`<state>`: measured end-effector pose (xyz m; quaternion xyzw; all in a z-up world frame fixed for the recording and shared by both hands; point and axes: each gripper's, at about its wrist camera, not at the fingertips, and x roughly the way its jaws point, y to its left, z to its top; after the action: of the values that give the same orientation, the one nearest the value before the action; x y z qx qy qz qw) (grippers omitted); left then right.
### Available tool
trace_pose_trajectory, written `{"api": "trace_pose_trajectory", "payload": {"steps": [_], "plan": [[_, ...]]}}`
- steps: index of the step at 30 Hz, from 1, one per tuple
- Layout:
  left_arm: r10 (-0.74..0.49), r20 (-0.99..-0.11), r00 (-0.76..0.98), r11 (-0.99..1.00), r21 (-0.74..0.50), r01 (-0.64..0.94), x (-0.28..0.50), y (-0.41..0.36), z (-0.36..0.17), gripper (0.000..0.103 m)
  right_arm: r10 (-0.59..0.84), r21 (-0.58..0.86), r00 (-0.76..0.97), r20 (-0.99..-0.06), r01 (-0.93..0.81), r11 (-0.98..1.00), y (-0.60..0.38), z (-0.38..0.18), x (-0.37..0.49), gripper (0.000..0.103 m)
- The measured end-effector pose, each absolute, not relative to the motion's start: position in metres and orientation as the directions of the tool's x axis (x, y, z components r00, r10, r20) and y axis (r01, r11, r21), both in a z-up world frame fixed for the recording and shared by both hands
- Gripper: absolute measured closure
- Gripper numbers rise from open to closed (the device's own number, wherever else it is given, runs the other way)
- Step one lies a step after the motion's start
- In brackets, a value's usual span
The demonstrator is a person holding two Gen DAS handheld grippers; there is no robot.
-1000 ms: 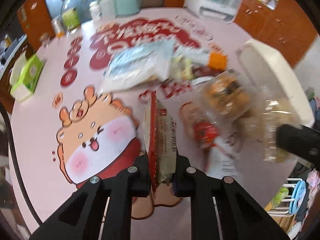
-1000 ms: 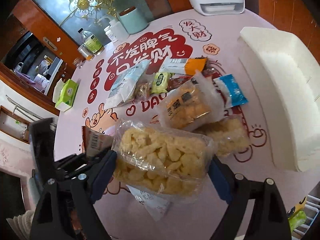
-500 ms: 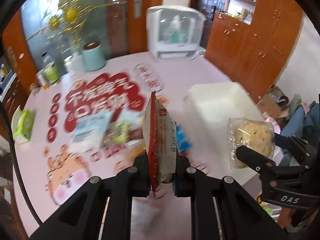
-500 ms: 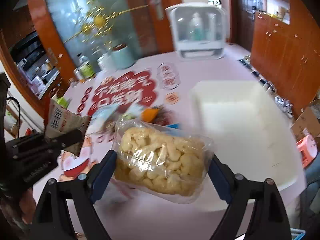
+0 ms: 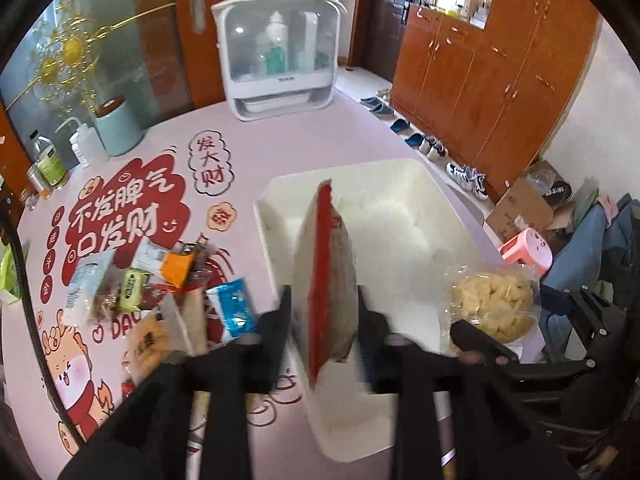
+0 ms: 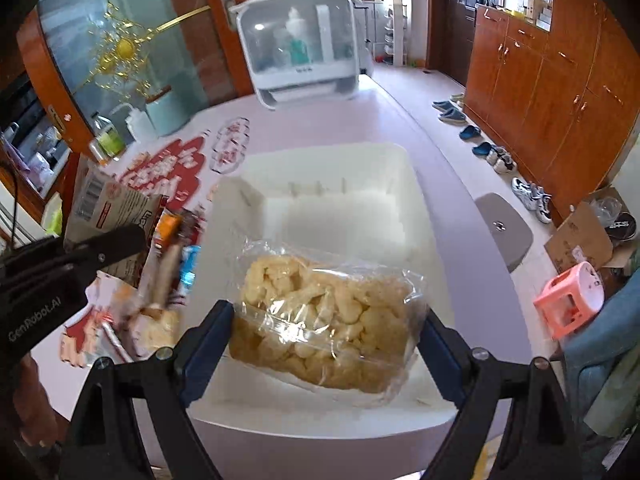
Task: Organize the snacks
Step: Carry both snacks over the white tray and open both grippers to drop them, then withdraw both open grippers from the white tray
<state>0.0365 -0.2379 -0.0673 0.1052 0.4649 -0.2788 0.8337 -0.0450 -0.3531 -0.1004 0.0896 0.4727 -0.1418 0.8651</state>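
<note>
A flat packet with a red edge (image 5: 324,264) stands on edge between the jaws of my left gripper (image 5: 324,320), over the near left part of the white bin (image 5: 400,208). Those jaws are opening and blurred, with a gap on either side of the packet. My right gripper (image 6: 324,328) is shut on a clear bag of pale puffed snacks (image 6: 324,304) and holds it above the bin's (image 6: 320,208) near half. From the left wrist view the same bag (image 5: 492,304) hangs at the bin's right rim. The right wrist view shows the left gripper (image 6: 104,248) with its packet (image 6: 108,204) at the far left.
Several loose snack packs (image 5: 160,280) lie on the pink printed tablecloth left of the bin. A white domed cabinet (image 5: 280,52), a teal canister (image 5: 118,128) and bottles (image 5: 84,148) stand at the table's far side. A pink stool (image 5: 528,248) and shoes are on the floor to the right.
Both grippers have swung right from the snack pile to above the white bin, each carrying its package. The left jaws, clamped on the packet before, have come apart.
</note>
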Motion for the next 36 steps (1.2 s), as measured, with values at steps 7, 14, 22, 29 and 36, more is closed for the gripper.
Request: {"api": "trace_pose_trajectory", "payload": {"steps": [7, 14, 22, 29, 36], "plan": [[-0.341, -0.84, 0.423, 0.813, -0.037, 0.582, 0.027, -0.259, -0.078, 0.001, -0.221, -0.065, 0.539, -0.813, 0.293, 0.954, -0.36, -0.11, -0.045, 0.0], [-0.359, -0.814, 0.456, 0.837, -0.065, 0.543, 0.025, -0.247, -0.082, 0.001, -0.186, -0.041, 0.534, -0.824, 0.271, 0.962, -0.364, -0.116, -0.038, 0.0], [-0.366, -0.78, 0.508, 0.861, -0.077, 0.502, 0.021, -0.218, -0.077, 0.001, -0.166, -0.019, 0.529, -0.832, 0.273, 0.962, -0.356, -0.121, -0.032, 0.0], [-0.343, -0.76, 0.552, 0.882, -0.058, 0.468, 0.015, -0.193, -0.07, 0.001, -0.146, -0.004, 0.545, -0.826, 0.252, 0.968, -0.341, -0.118, -0.032, 0.0], [-0.324, -0.739, 0.591, 0.892, -0.03, 0.451, 0.005, -0.17, -0.061, 0.001, -0.107, 0.033, 0.587, -0.803, 0.223, 0.974, -0.324, -0.112, -0.034, 0.0]]}}
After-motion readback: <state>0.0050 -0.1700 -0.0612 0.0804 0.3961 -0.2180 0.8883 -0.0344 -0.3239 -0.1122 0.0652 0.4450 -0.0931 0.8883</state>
